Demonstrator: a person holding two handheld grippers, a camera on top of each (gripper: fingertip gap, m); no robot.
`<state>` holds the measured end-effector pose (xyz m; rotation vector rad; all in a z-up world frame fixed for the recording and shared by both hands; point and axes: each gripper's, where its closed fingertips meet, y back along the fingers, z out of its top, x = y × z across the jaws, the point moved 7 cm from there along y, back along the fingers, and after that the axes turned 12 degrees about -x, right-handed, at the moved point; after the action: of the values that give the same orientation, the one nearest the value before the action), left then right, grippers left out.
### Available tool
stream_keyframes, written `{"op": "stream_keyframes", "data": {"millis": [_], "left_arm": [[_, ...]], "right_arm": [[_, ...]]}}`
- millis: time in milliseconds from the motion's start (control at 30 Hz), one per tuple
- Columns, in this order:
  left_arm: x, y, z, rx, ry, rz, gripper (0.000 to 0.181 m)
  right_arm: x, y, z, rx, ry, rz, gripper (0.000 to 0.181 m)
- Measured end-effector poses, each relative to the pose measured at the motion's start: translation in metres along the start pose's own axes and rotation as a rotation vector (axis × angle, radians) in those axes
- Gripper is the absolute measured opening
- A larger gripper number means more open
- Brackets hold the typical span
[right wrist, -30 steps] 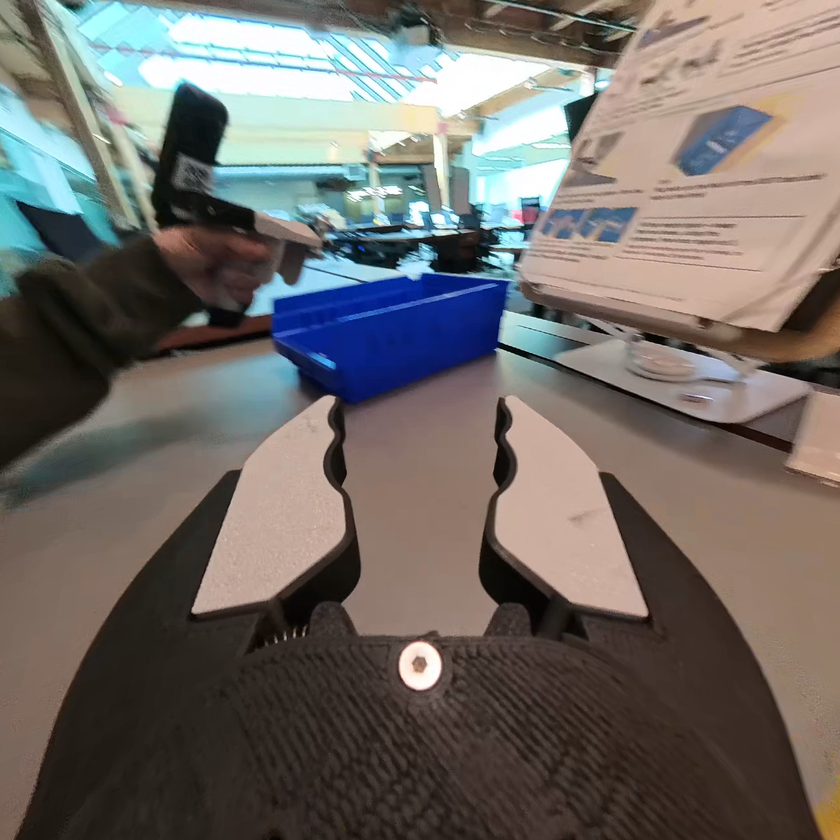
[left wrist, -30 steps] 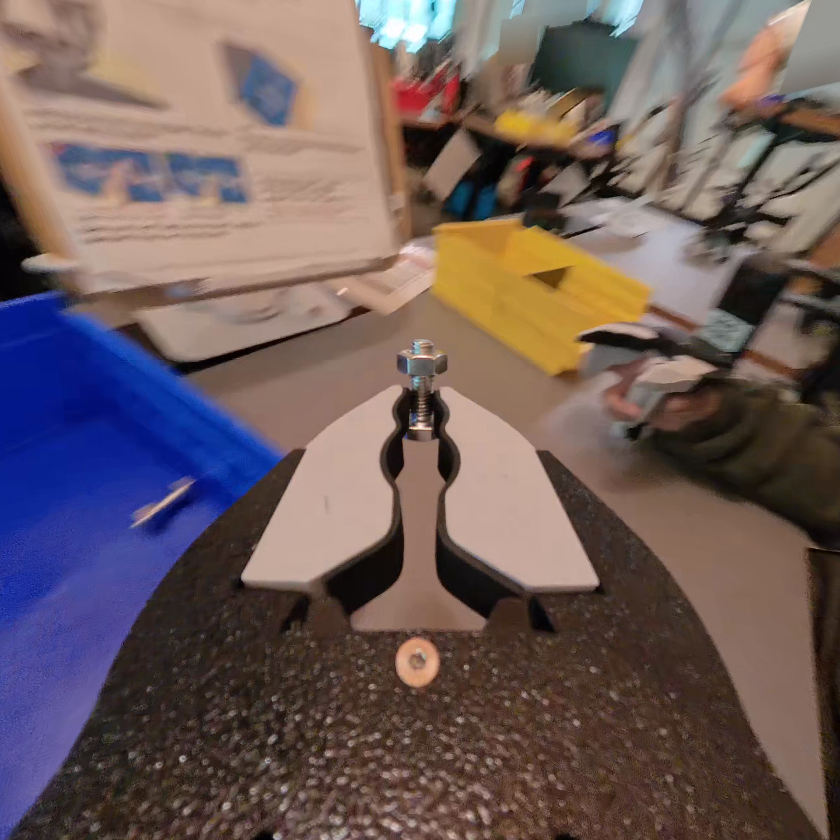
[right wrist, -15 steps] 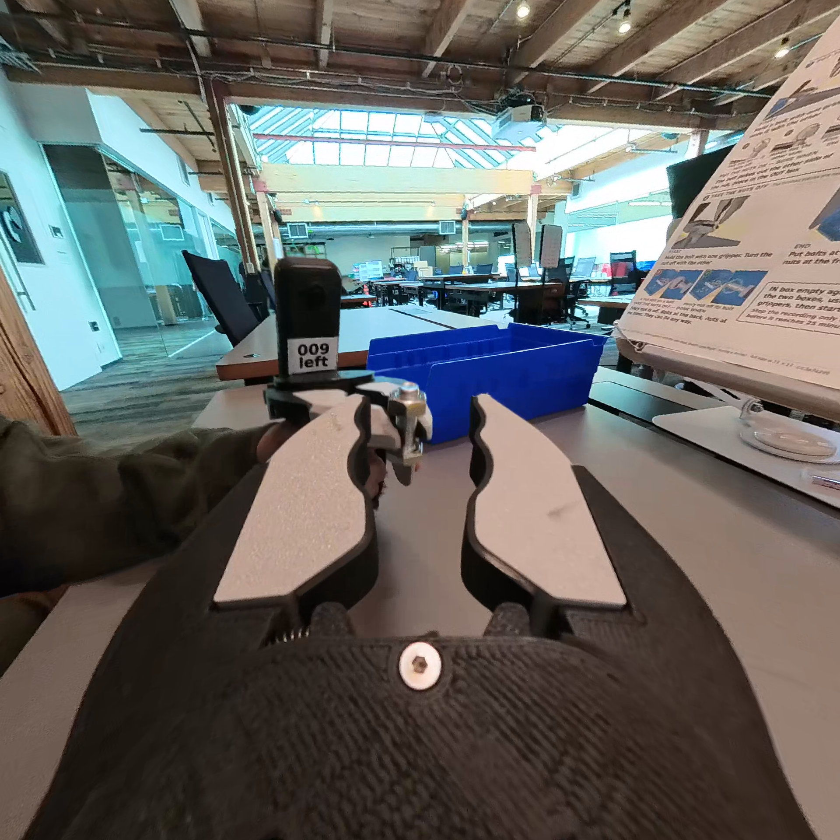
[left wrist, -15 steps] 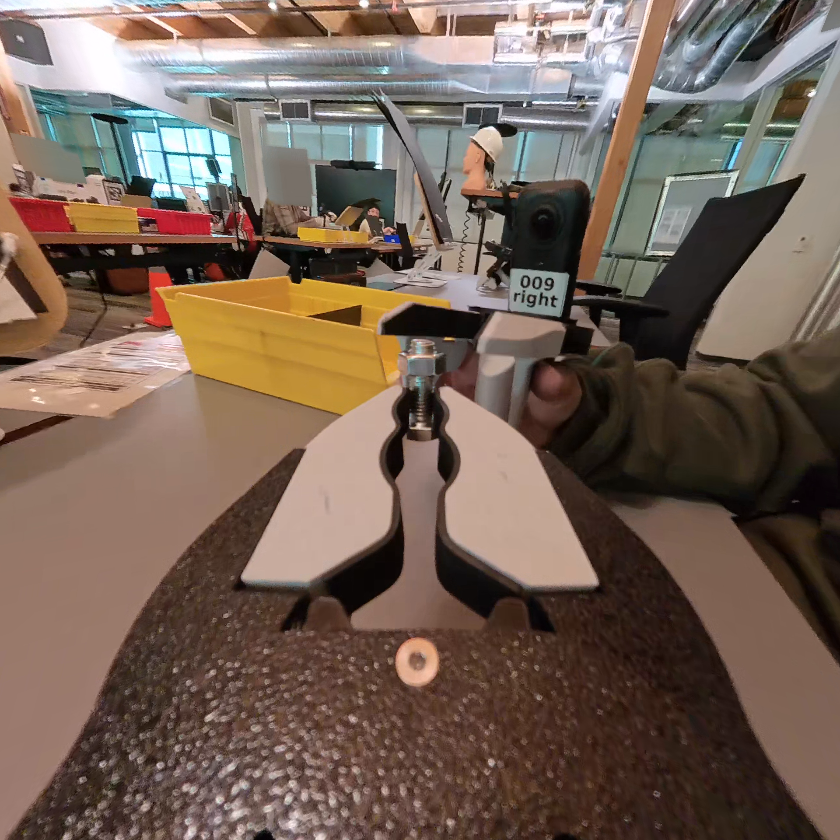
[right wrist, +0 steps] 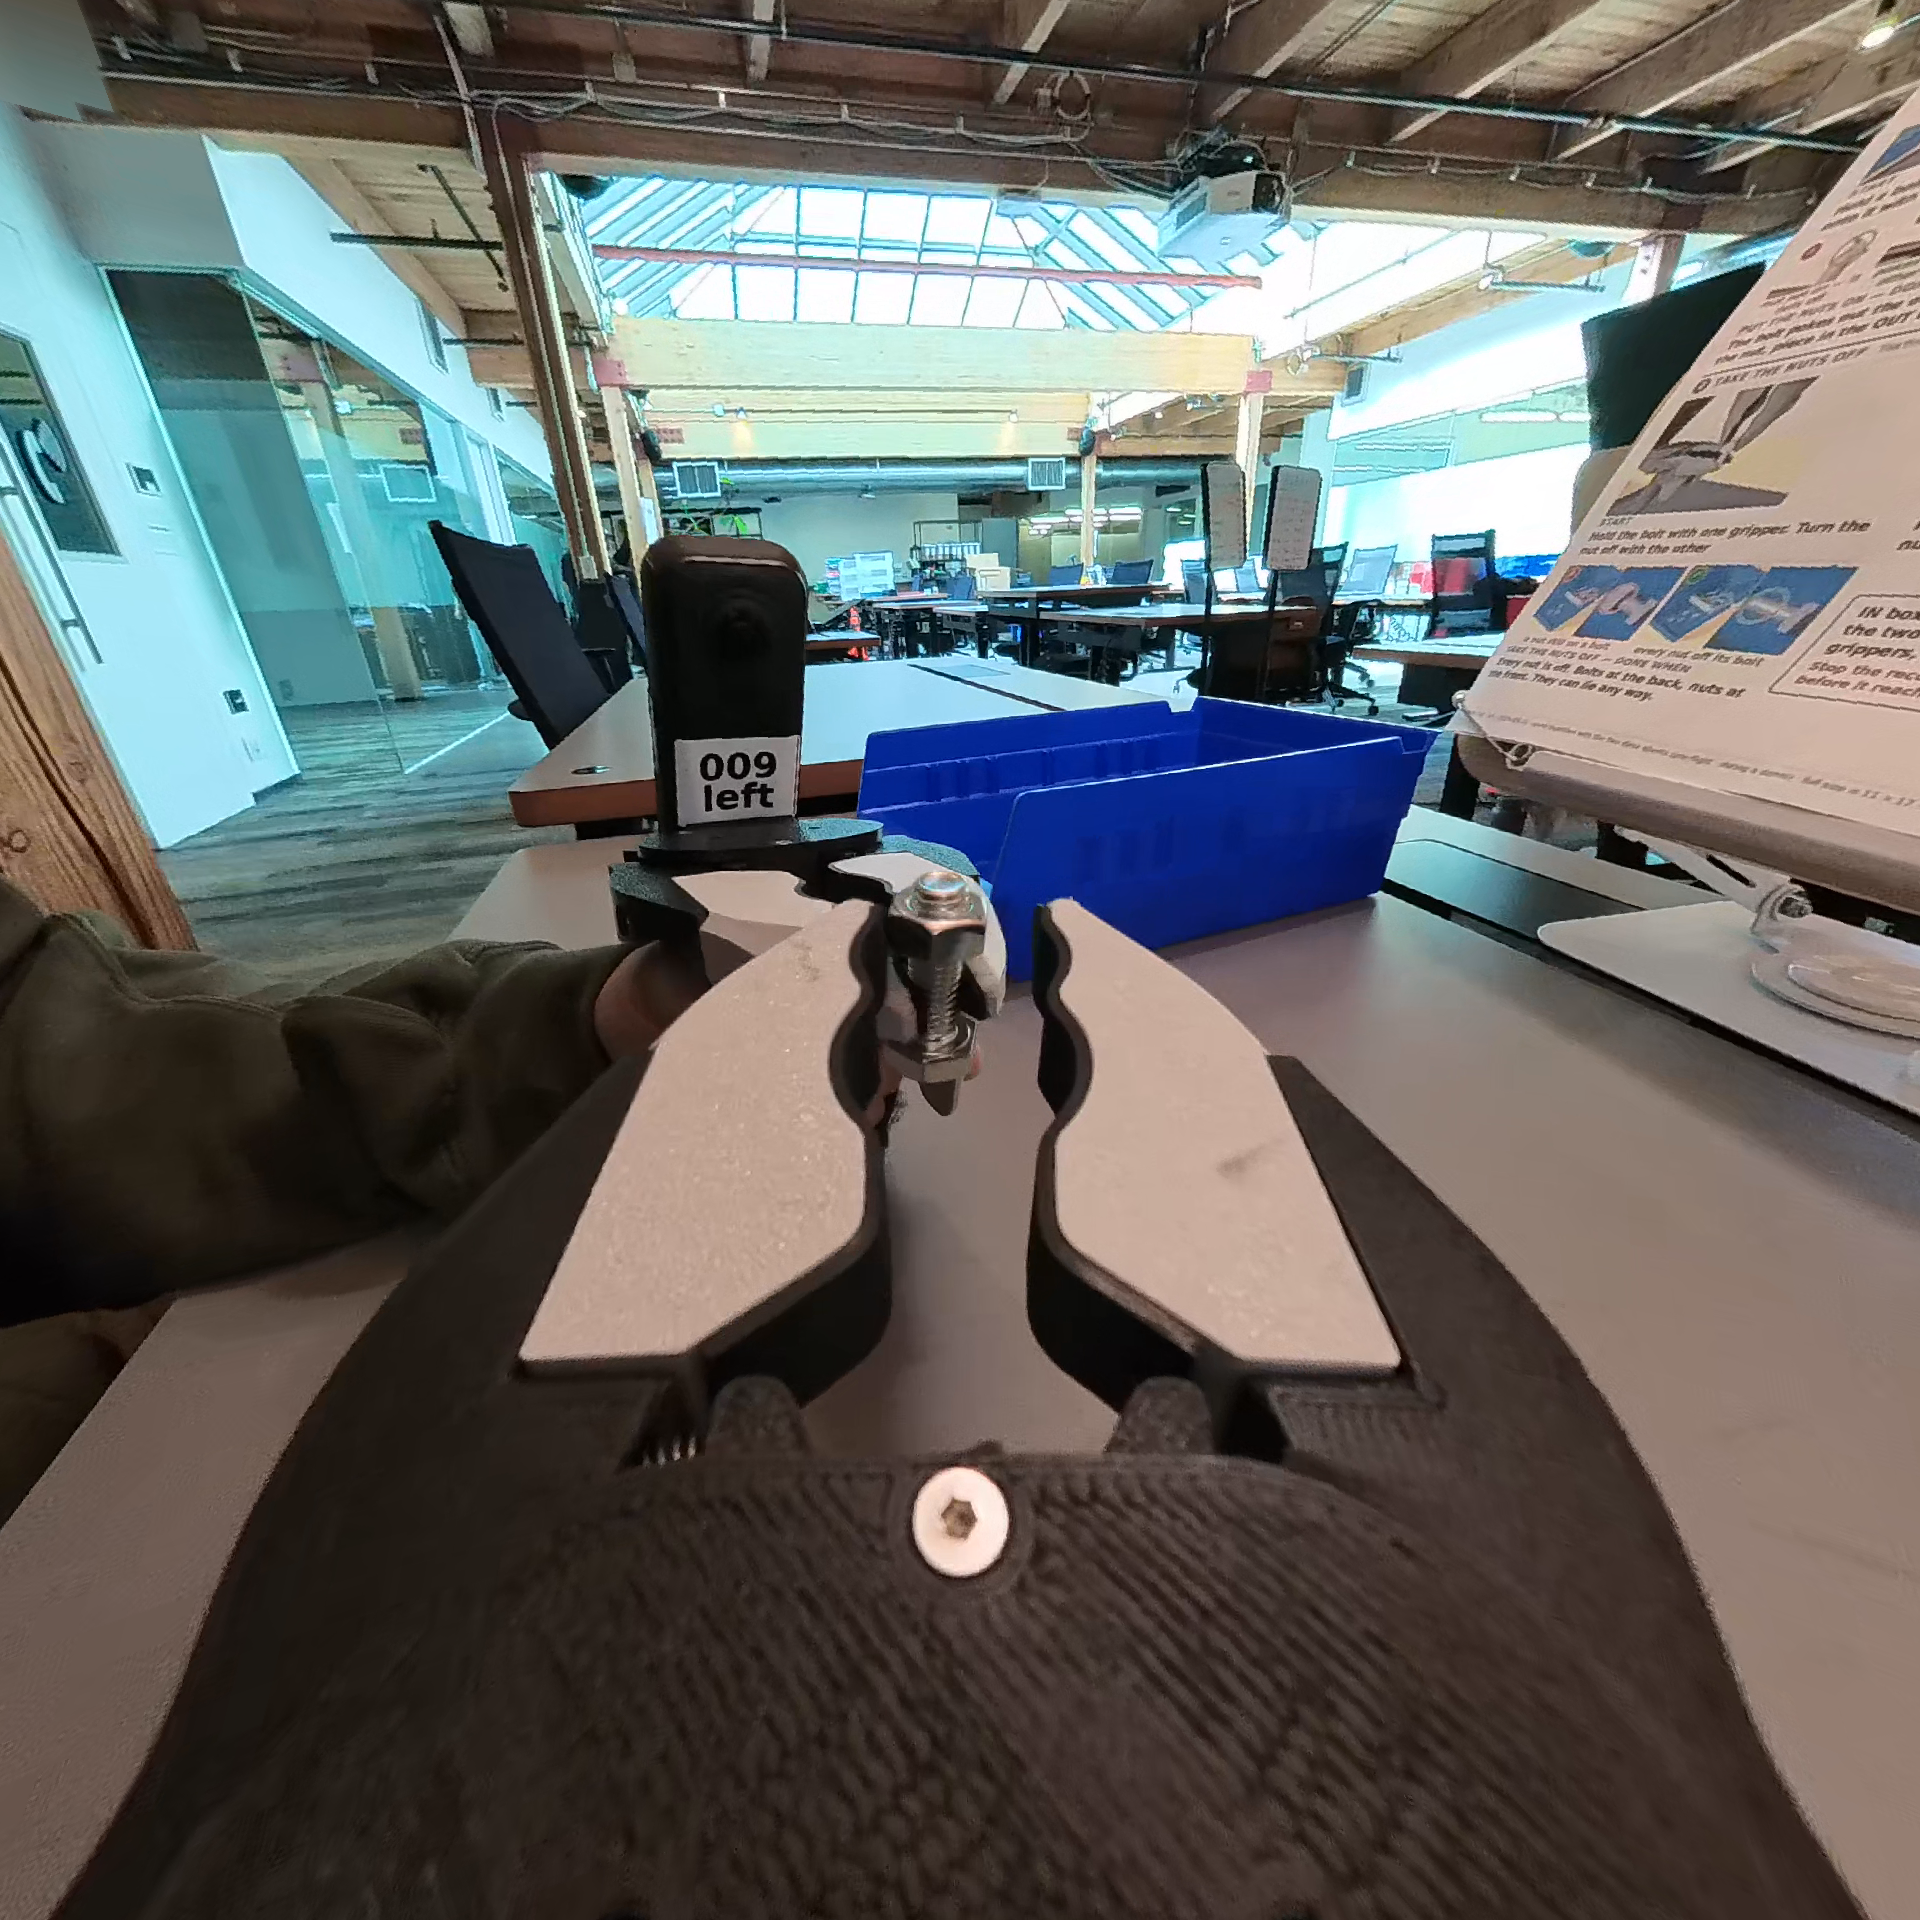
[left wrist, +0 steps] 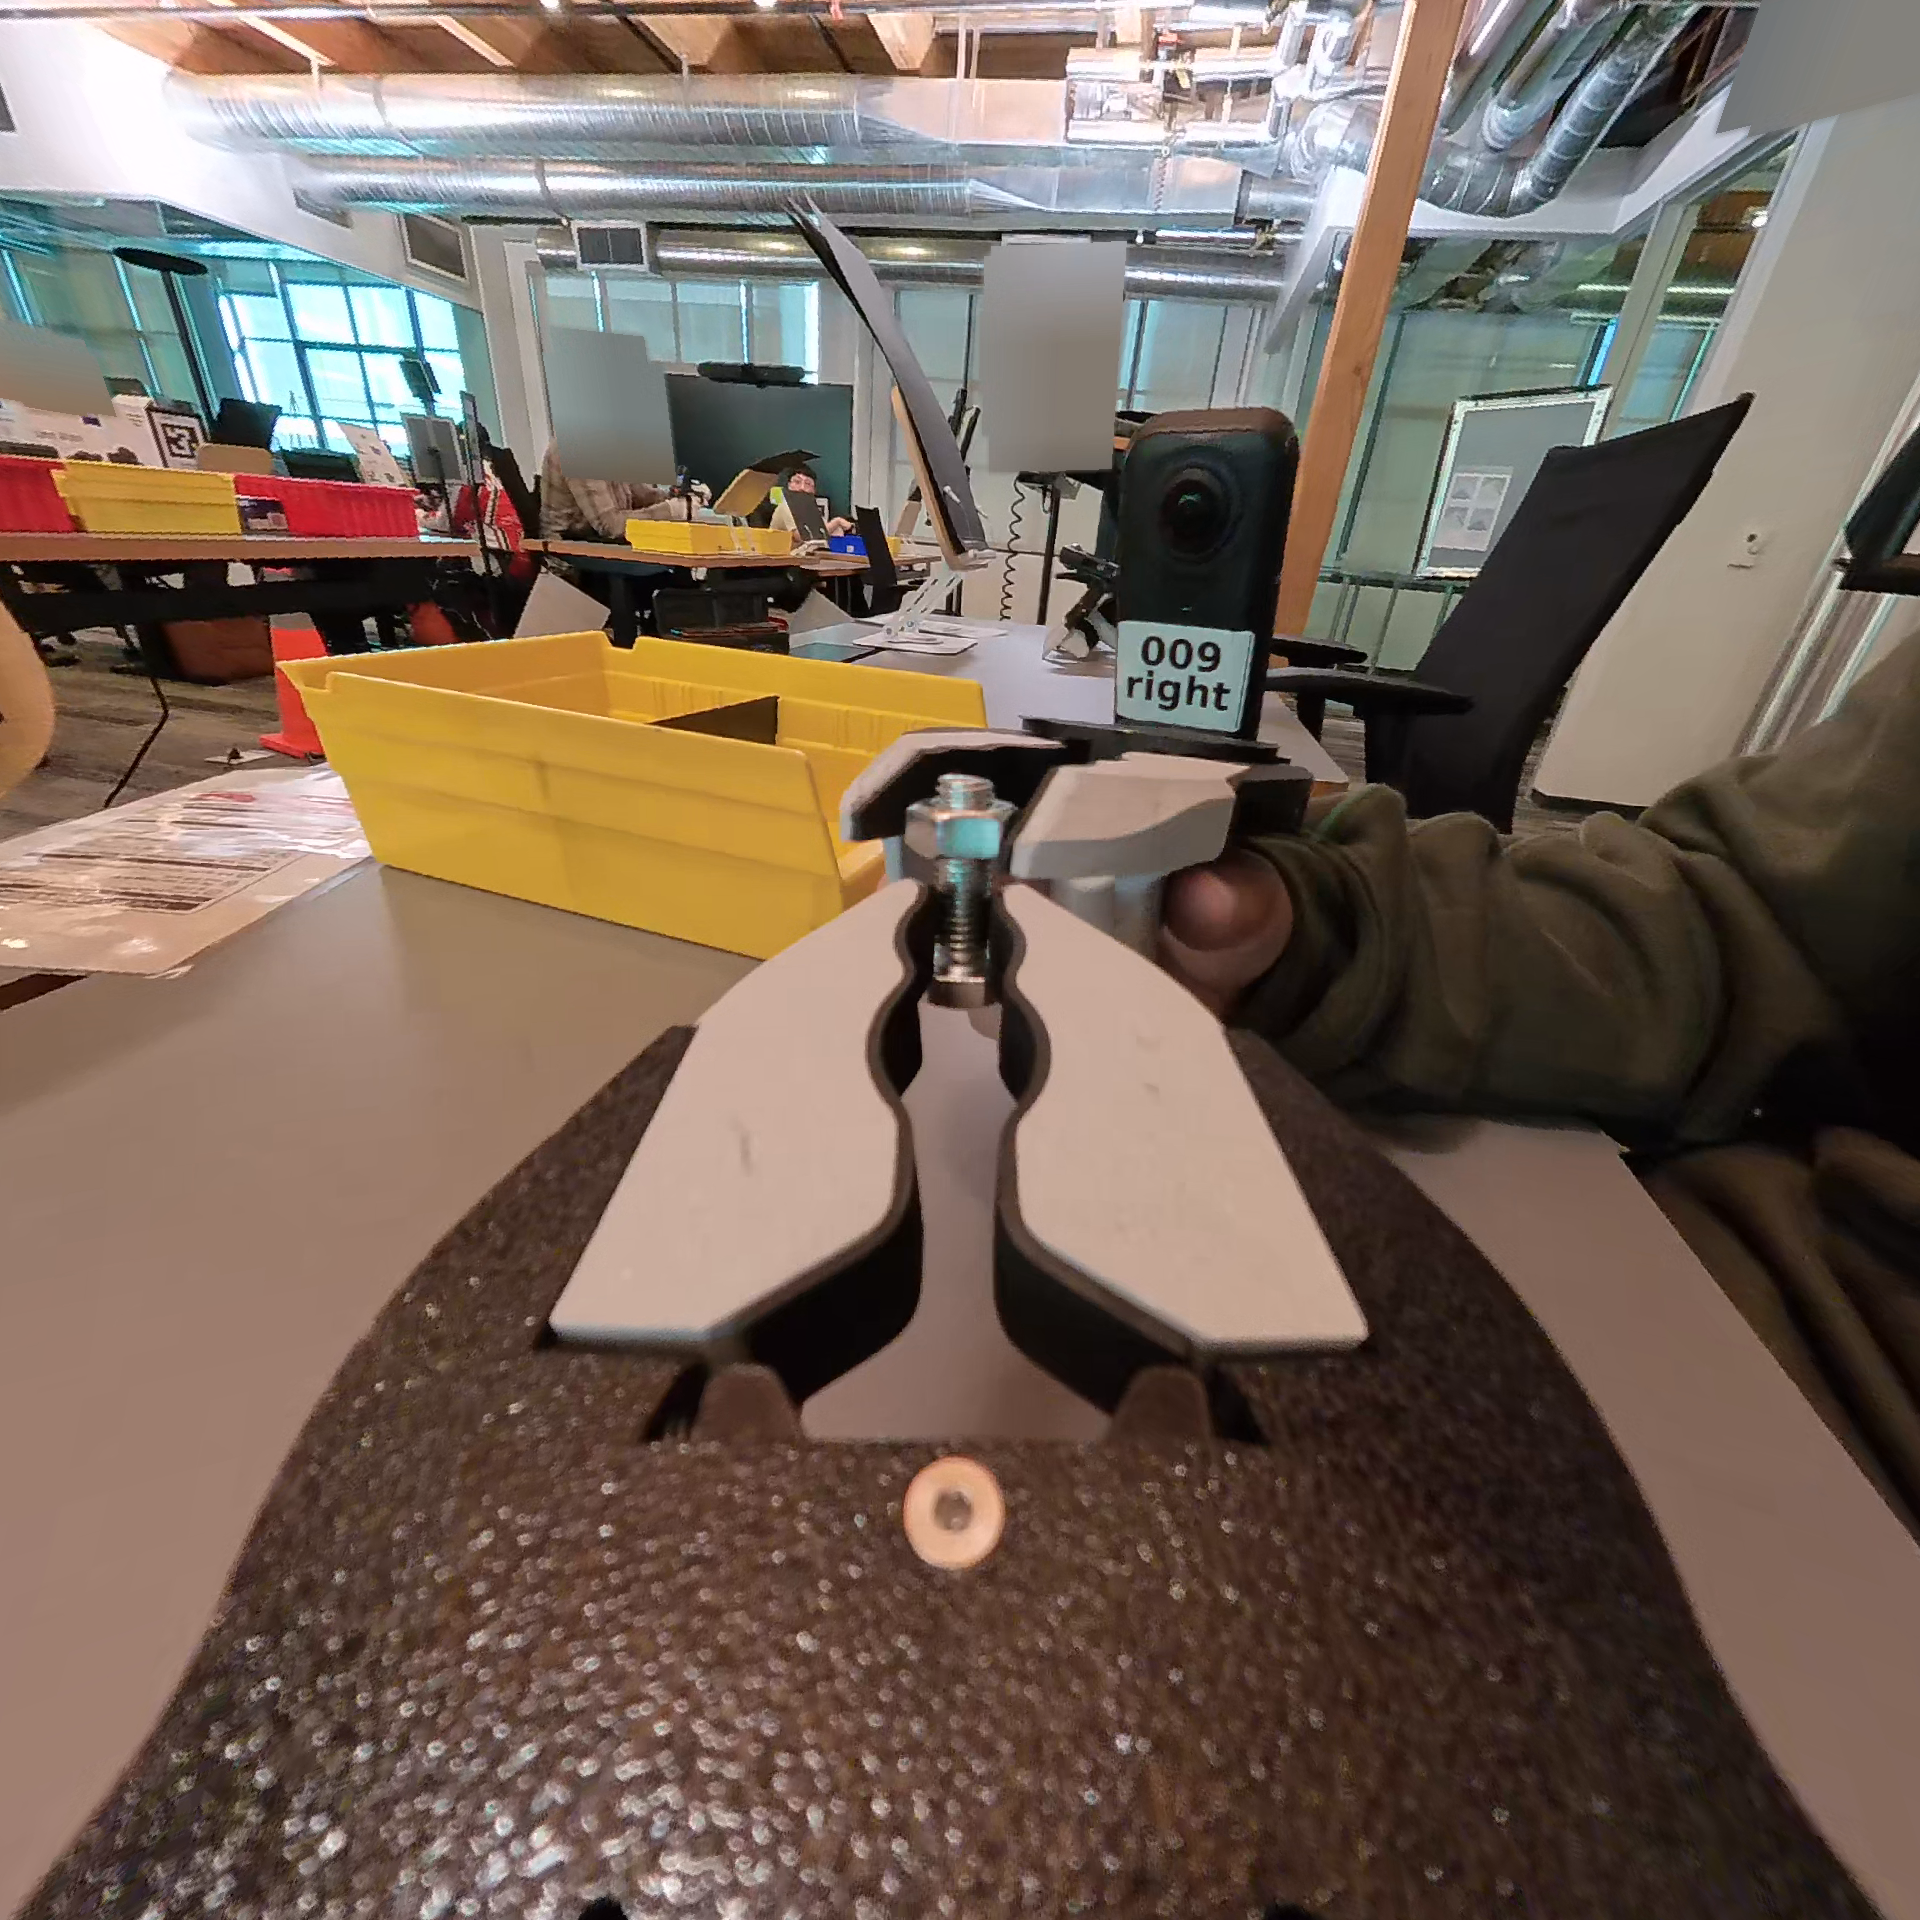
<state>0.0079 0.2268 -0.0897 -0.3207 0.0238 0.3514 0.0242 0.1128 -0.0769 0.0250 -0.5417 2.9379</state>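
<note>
Over grey table [left wrist: 312, 1091], left gripper [left wrist: 958, 935] clamps upright bolt [left wrist: 958, 914].

Each wrist camera sat low behind its own fingers, just above the grey table [left wrist: 312, 1091], looking forward along them. The two faced each other at close range, the left view toward a yellow bin [left wrist: 582, 790], the right toward a blue bin [right wrist: 1195, 821]. Both shared the bolt [left wrist: 961, 894] between them.
</note>
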Motion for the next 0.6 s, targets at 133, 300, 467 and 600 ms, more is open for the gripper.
{"op": "stream_keyframes", "data": {"millis": [133, 300, 467, 600], "left_arm": [[0.003, 0.003, 0.003, -0.023, 0.007, 0.016, 0.009], [0.006, 0.011, 0.011, -0.100, 0.015, 0.033, 0.009], [0.003, 0.004, 0.003, -0.029, -0.026, 0.037, 0.009], [0.000, 0.000, -0.001, 0.014, -0.047, 0.023, 0.009]], "right_arm": [[-0.004, 0.002, 0.002, -0.003, -0.016, -0.006, 0.032], [-0.028, 0.015, 0.007, -0.027, -0.050, -0.176, 0.031], [-0.014, 0.010, 0.016, -0.101, -0.104, -0.050, 0.038], [-0.004, 0.003, 0.010, -0.054, -0.052, -0.020, 0.038]]}}
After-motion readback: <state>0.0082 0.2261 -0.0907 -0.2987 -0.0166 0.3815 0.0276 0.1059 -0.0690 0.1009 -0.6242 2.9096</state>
